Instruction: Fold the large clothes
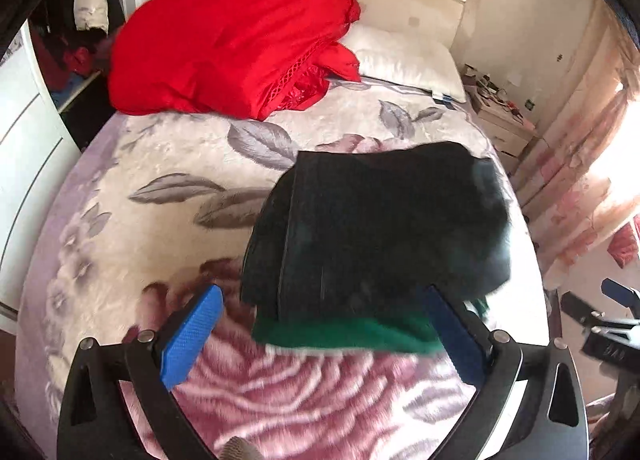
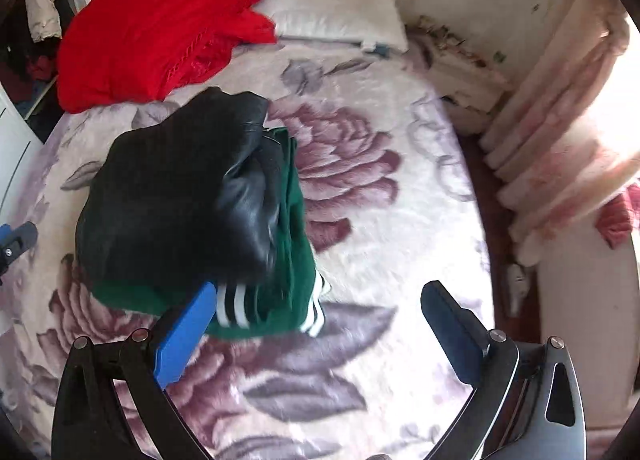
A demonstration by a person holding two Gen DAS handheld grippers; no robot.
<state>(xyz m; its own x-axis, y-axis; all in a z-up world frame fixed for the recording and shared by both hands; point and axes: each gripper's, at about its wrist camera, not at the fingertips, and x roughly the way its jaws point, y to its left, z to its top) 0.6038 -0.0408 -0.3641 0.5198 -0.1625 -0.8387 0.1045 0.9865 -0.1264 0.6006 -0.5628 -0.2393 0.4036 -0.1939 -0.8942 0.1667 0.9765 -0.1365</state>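
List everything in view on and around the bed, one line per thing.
black garment: 1, black, folded, on top of the green garment at mid-bed
green garment: 1, green with white stripes, folded under the black one
red bedding: 1, red, heaped at the head of the bed
pillow: 1, white, beside the red heap
floral blanket: 1, cream with mauve flowers, covering the bed
nightstand: 1, pale, cluttered, right of the bed
curtain: 1, pink floral, at the window
left gripper: open, empty
right gripper: open, empty

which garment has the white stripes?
The green garment at the bottom of the stack, under the black one; the red one is plain.
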